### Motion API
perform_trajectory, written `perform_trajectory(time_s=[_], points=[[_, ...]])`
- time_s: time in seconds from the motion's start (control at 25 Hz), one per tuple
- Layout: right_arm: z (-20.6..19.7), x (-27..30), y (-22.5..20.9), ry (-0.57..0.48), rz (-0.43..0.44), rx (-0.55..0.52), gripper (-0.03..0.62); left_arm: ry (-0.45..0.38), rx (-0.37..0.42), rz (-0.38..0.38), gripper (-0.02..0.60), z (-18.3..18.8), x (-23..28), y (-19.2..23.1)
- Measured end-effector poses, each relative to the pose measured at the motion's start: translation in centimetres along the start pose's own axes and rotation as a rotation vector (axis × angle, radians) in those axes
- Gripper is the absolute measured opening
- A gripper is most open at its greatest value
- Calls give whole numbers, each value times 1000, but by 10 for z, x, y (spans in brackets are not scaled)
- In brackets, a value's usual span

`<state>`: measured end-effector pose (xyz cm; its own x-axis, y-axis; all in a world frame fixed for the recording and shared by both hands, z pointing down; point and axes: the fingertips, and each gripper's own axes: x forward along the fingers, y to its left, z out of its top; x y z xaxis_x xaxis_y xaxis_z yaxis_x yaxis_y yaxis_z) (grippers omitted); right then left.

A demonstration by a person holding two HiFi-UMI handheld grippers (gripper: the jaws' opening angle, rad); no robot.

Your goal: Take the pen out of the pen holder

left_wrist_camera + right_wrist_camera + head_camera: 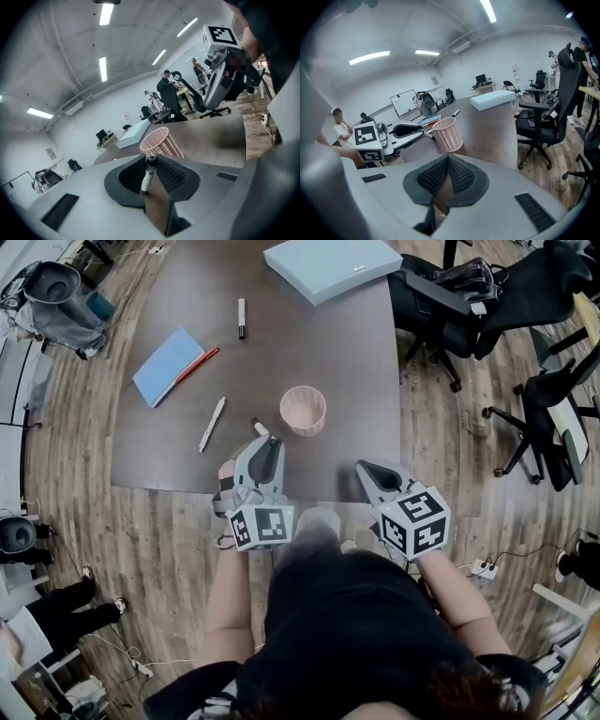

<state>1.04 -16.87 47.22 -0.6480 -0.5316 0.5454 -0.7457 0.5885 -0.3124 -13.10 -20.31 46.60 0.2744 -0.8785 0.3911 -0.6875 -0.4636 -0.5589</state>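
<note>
The left tongs (pixel 265 441) are clenched on a white pen (pixel 148 174) with a black end. The pen is out of the pink pen holder (pixel 303 411) and sits just beside it. The pen holder stands upright on the dark surface (pixel 319 343). The right tongs (pixel 448 158) are pressed together with nothing in them. Another white pen (pixel 212 424) lies flat, left of the pen holder. A blue notebook (pixel 167 365) lies farther left.

Pen holder (pixel 303 410) near bench (pixel 356 381) front edge, loose pen (pixel 212 424) to its left, notebook (pixel 169 366) farther left, marker (pixel 241 318) behind, box (pixel 332 265) at far edge.
</note>
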Motion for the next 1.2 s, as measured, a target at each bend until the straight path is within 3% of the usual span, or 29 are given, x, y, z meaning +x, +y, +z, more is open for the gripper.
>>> perform_trajectory(time_s=[0.24, 0.44, 0.8, 1.2], points=[[-3, 2, -1, 8, 4, 10, 17, 27, 217, -84, 91, -8, 7, -24], [-8, 6, 1, 23, 6, -6, 17, 57, 314, -163, 98, -20, 8, -37], [-15, 30, 5, 58, 25, -46, 17, 138, 389, -297, 94, -42, 25, -60], [-24, 43, 9, 92, 32, -53, 17, 177, 381, -372, 95, -55, 37, -66]])
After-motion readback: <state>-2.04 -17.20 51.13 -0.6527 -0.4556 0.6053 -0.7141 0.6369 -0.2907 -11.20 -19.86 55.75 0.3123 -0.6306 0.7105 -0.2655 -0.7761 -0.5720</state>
